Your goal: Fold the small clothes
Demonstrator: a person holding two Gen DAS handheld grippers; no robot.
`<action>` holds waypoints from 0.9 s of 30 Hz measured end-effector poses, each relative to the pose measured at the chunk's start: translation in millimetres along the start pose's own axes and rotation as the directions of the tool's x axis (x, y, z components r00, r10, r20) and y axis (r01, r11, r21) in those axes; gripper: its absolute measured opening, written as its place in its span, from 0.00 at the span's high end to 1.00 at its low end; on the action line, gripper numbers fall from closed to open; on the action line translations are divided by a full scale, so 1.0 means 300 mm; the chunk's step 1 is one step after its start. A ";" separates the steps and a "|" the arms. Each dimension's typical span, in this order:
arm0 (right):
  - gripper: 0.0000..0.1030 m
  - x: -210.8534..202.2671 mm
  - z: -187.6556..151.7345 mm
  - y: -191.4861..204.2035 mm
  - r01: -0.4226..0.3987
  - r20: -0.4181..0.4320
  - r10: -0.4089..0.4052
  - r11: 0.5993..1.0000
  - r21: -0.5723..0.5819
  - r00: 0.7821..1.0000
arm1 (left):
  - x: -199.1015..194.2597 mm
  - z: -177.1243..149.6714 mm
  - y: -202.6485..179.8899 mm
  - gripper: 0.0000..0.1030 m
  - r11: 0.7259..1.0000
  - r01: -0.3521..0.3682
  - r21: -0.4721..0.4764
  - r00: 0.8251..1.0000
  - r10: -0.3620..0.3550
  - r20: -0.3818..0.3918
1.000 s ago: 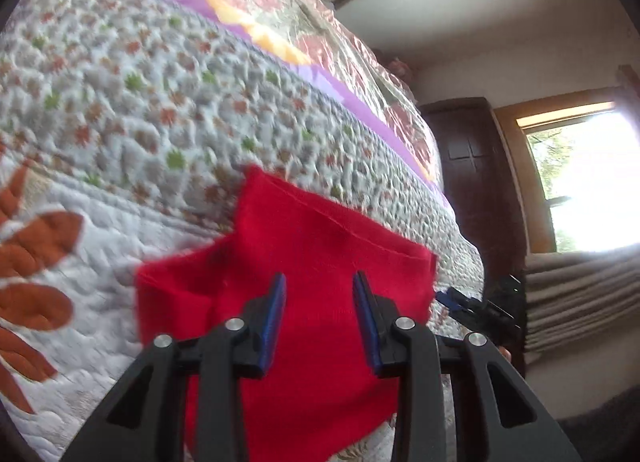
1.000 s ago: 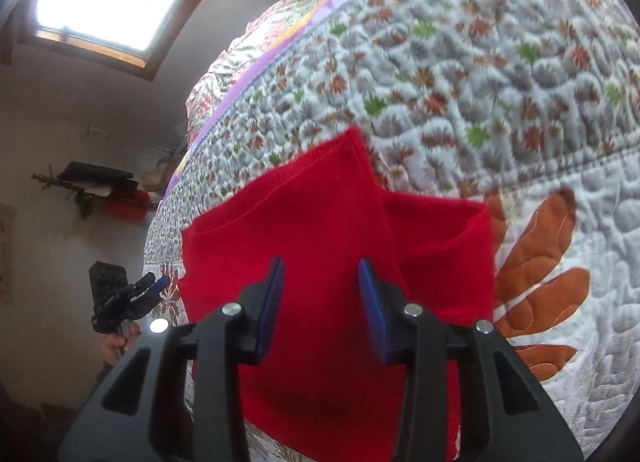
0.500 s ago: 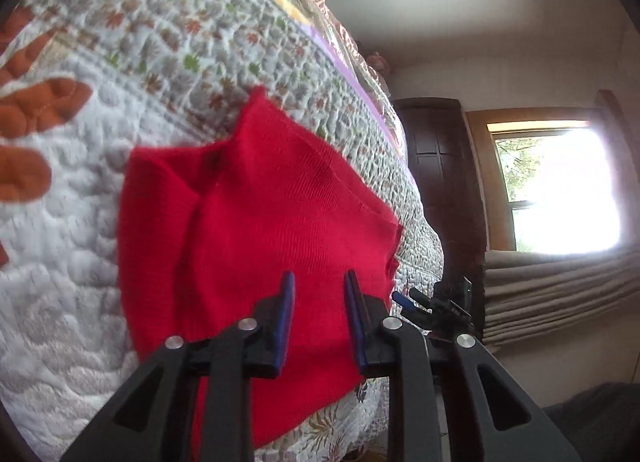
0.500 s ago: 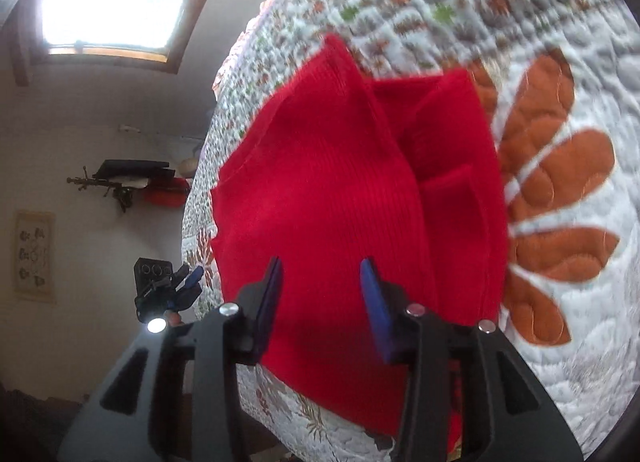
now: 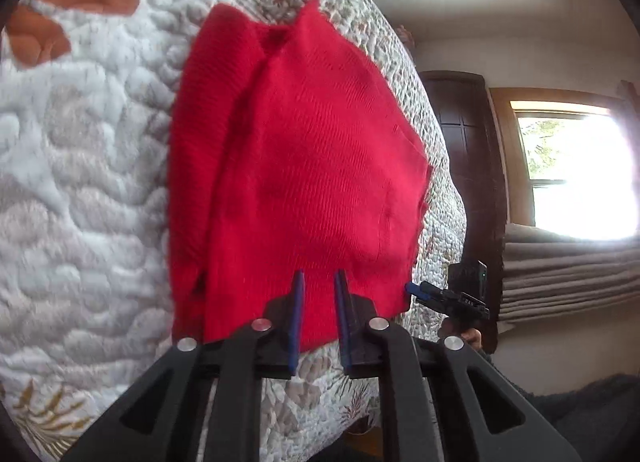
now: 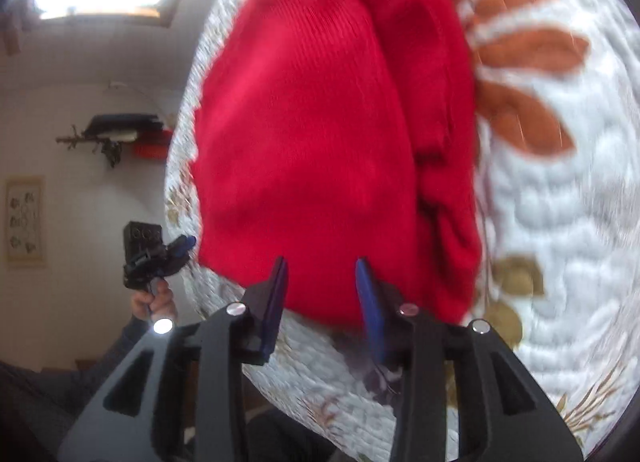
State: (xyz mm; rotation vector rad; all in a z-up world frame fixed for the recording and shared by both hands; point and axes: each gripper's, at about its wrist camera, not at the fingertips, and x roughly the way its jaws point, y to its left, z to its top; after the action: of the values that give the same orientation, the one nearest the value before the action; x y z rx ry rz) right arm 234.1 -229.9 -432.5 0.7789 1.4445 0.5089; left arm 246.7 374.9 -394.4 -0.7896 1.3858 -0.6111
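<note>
**Left wrist view and right wrist view: both grippers poised at the near hem of a red garment**

Left wrist view, nearest first: the left gripper (image 5: 318, 294) hangs over the near edge of the small red knitted garment (image 5: 304, 166), its blue-padded jaws parted by a narrow gap with red cloth showing between them. No fabric looks pinched, though contact at the tips cannot be ruled out. Beyond, the garment lies flat on the quilted floral bedspread (image 5: 92, 166), one side already doubled over along its length, probably so the piece narrows before a crosswise fold.

From the right wrist view, the right gripper (image 6: 322, 282) has its jaws spread wider, straddling the same near hem of the garment (image 6: 312, 122) without closing on it. The two tools sit side by side along that hem, likely so each can take a corner and carry it toward the far edge. Farther off, the bedspread's (image 6: 560, 222) orange leaf motif lies just beside the folded side.
</note>
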 end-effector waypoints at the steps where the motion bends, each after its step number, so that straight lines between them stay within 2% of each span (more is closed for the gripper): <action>1: 0.74 0.017 -0.015 -0.019 0.015 -0.020 -0.015 1.000 0.008 1.000 | 0.020 -0.018 0.021 0.87 1.000 -0.023 -0.012 1.000 0.023 -0.020; 2: 0.79 0.026 -0.030 -0.045 0.027 -0.028 -0.026 0.999 0.017 0.999 | 0.045 -0.039 0.058 0.87 0.997 -0.066 -0.026 0.997 0.065 -0.046; 3: 0.91 0.027 -0.038 -0.064 0.033 -0.024 -0.032 0.999 0.028 0.999 | 0.055 -0.049 0.077 0.88 0.996 -0.079 -0.036 0.995 0.077 -0.056; 4: 0.96 0.024 -0.045 -0.079 0.033 -0.018 -0.033 0.998 0.048 0.999 | 0.060 -0.058 0.089 0.92 0.996 -0.077 -0.053 0.996 0.074 -0.054; 5: 0.96 0.014 -0.050 -0.084 0.031 -0.010 -0.030 0.997 0.072 1.000 | 0.058 -0.056 0.088 0.92 0.996 -0.067 -0.063 0.997 0.064 -0.045; 6: 0.93 -0.003 -0.060 -0.071 0.049 0.004 -0.050 0.996 0.073 0.999 | 0.056 -0.062 0.061 0.92 0.997 -0.056 -0.051 0.998 0.054 -0.035; 7: 0.81 -0.020 -0.067 -0.039 0.079 0.019 -0.080 0.995 0.052 0.997 | 0.048 -0.070 0.037 0.87 0.999 -0.037 -0.033 0.999 0.036 -0.033; 9: 0.69 -0.050 -0.093 0.075 0.128 0.093 -0.125 0.991 -0.024 0.988 | 0.040 -0.086 -0.031 0.86 0.999 0.040 -0.004 0.999 -0.040 -0.030; 10: 0.68 -0.040 -0.104 0.154 0.112 0.129 -0.102 0.992 -0.066 0.986 | 0.047 -0.093 -0.071 0.83 0.997 0.081 0.014 0.996 -0.081 -0.031; 11: 0.68 -0.001 -0.111 0.218 0.060 0.134 -0.049 0.995 -0.083 0.990 | 0.054 -0.098 -0.088 0.80 0.993 0.113 0.025 0.993 -0.113 -0.029; 14: 0.68 0.182 -0.101 0.344 -0.049 0.111 0.061 0.993 -0.105 0.992 | 0.141 -0.091 -0.127 0.73 0.974 0.225 -0.010 0.974 -0.225 -0.004; 16: 0.68 0.308 -0.086 0.358 -0.107 0.067 0.112 0.992 -0.071 0.992 | 0.234 -0.075 -0.151 0.73 0.972 0.232 -0.026 0.972 -0.232 -0.021; 17: 0.68 0.360 -0.094 0.352 -0.116 0.040 0.118 0.992 -0.055 0.992 | 0.270 -0.074 -0.136 0.73 0.974 0.222 -0.038 0.974 -0.223 -0.038; 18: 0.71 0.405 -0.097 0.340 -0.102 0.020 0.103 0.994 -0.050 0.994 | 0.307 -0.075 -0.112 0.73 0.984 0.176 -0.036 0.981 -0.179 -0.070; 19: 0.88 0.424 -0.099 0.311 -0.077 0.012 0.078 0.996 -0.044 0.997 | 0.323 -0.077 -0.099 0.73 0.991 0.134 -0.028 0.987 -0.136 -0.084; 20: 0.97 0.418 -0.099 0.287 -0.071 0.019 0.072 0.997 -0.027 0.997 | 0.318 -0.084 -0.077 0.74 0.992 0.121 -0.033 0.989 -0.123 -0.078; 22: 1.00 0.346 -0.097 0.212 -0.088 0.076 0.084 0.995 0.049 0.994 | 0.257 -0.081 -0.033 0.74 0.991 0.125 -0.053 0.991 -0.127 -0.042; 24: 1.00 0.211 -0.113 0.101 -0.096 0.150 0.078 0.989 0.115 0.986 | 0.161 -0.081 0.020 0.73 0.990 0.123 -0.074 0.992 -0.124 -0.006; 27: 1.00 0.001 -0.170 -0.089 -0.093 0.268 0.026 0.966 0.241 0.963 | 0.011 -0.074 0.114 0.66 0.988 0.094 -0.122 0.995 -0.087 0.056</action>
State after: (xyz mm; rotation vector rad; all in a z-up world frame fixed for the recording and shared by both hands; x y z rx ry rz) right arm 180.0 -239.0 -450.1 1.0549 1.2524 0.2560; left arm 222.7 390.3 -423.6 -0.9663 1.3571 -0.5748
